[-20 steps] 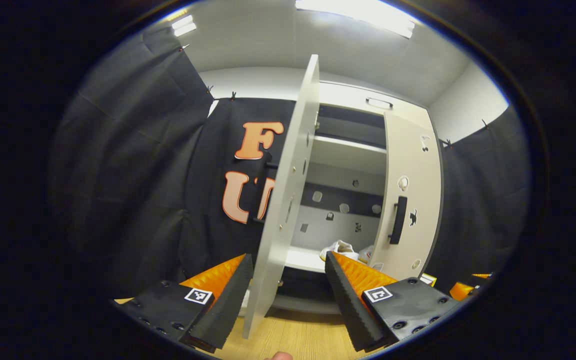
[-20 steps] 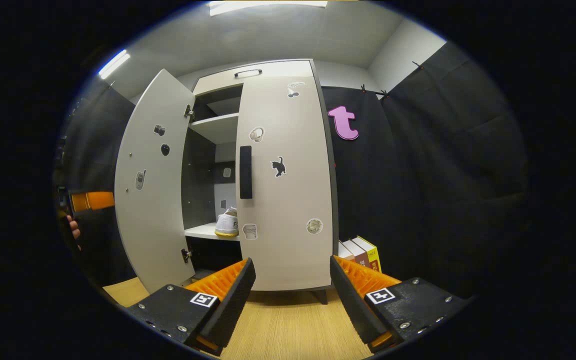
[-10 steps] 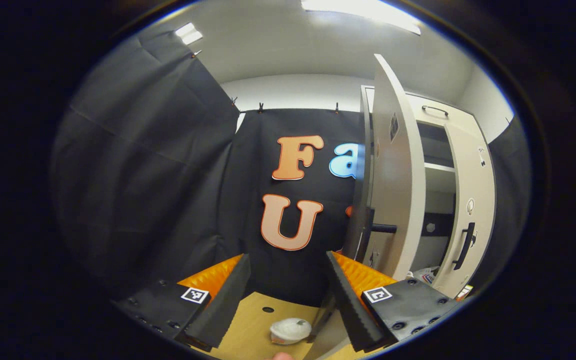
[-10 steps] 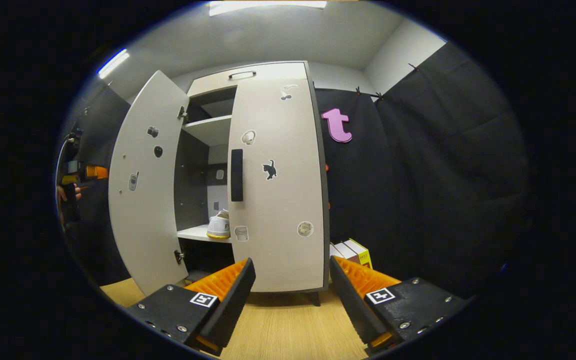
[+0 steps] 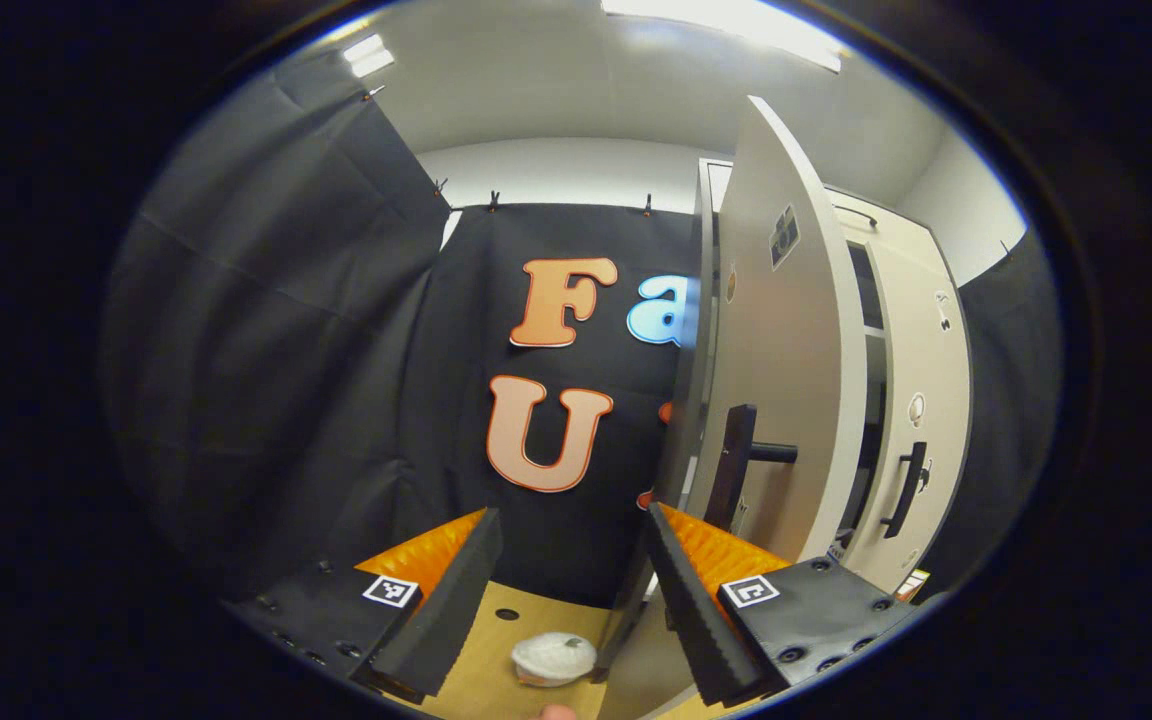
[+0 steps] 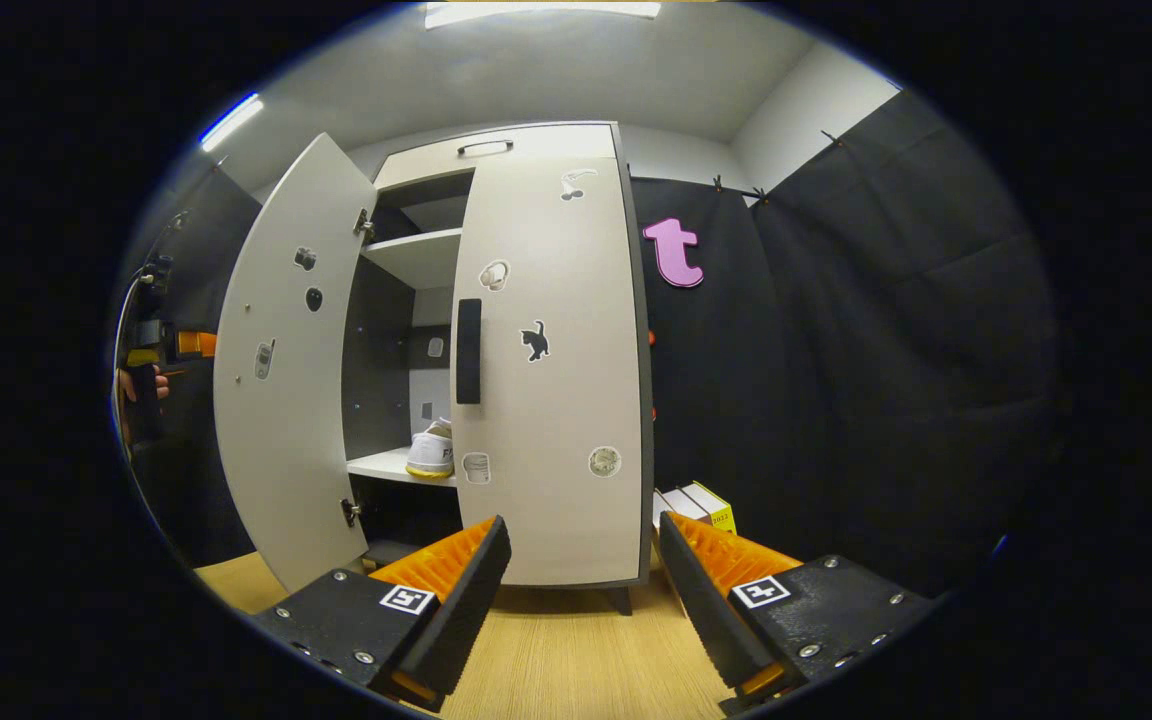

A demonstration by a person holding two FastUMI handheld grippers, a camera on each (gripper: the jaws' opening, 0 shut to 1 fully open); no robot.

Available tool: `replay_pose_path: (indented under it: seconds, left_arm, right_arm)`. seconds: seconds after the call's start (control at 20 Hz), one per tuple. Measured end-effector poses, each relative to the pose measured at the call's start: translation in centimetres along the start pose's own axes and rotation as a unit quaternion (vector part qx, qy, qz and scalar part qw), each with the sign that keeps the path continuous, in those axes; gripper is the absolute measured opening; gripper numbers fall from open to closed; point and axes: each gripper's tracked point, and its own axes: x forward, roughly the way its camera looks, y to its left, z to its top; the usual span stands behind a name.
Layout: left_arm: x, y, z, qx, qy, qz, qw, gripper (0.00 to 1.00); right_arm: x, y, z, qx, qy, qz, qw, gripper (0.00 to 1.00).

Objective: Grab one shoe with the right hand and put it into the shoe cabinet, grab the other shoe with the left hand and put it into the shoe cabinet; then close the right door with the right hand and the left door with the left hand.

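Two doors front the shoe cabinet (image 6: 496, 150). Right door (image 6: 551, 370): flush with the cabinet front, closed, black vertical handle (image 6: 468, 351) near its inner edge. Left door (image 6: 281, 370): swung outward, leaving the interior in view.

Cabinet interior, right gripper view: one white shoe (image 6: 432, 455) with a yellow sole rests on the lower shelf (image 6: 386, 466), partly hidden behind the edge of the right door. A second shoe cannot be made out from this angle. An upper shelf (image 6: 416, 255) sits higher in the same opening.

Right gripper (image 6: 581, 590): jaws apart, nothing between them, held low over the wooden floor (image 6: 576, 660) in front of the closed right door and apart from it. Several books (image 6: 701, 503) stand on the floor just beside the cabinet's right side.

Left gripper (image 5: 566, 585): jaws apart, nothing clamped. It sits at the outer face of the left door (image 5: 786, 380), with the right-hand finger (image 5: 686, 590) just below the door's black handle (image 5: 736, 465); contact with the door cannot be confirmed. A small white rounded object (image 5: 553, 658) lies on the floor below the jaws.

In the right gripper view, the left gripper (image 6: 161, 345) and the hand (image 6: 136, 385) holding it appear at the far left, beyond the open left door
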Motion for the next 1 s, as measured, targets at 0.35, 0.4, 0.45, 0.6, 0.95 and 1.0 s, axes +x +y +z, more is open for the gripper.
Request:
replay_pose_path:
  seconds: [0.35,0.4,0.45,0.6,0.95,1.0]
  left_arm:
    - [-0.7,-6.2,-0.5,0.025,0.001,-0.06,0.998,0.94]
    - [-0.6,-7.2,-0.5,0.029,0.0,-0.071,0.997,0.94]
    - [-0.6,-8.2,-0.7,0.033,-0.001,-0.081,0.996,0.94]
    - [-0.2,-10.8,-1.2,0.036,-0.002,-0.107,0.994,0.99]
    - [0.7,-15.3,-1.8,0.001,0.001,-0.159,0.987,0.95]
    - [0.8,-16.3,-2.4,0.001,0.004,-0.168,0.986,0.94]
  right_arm:
    - [0.1,0.1,-0.3,-0.004,0.005,0.001,1.0,0.93]
    - [0.0,0.0,-0.3,-0.004,0.006,-0.001,1.0,0.92]
    - [0.0,-0.2,-0.2,-0.004,0.005,-0.004,1.0,0.92]
    - [-0.3,-0.9,0.0,-0.002,0.003,-0.015,1.0,0.92]
    - [-0.7,-1.8,0.3,-0.004,0.002,-0.035,0.999,0.93]
    - [-0.8,-1.9,0.4,-0.005,0.001,-0.037,0.999,0.92]
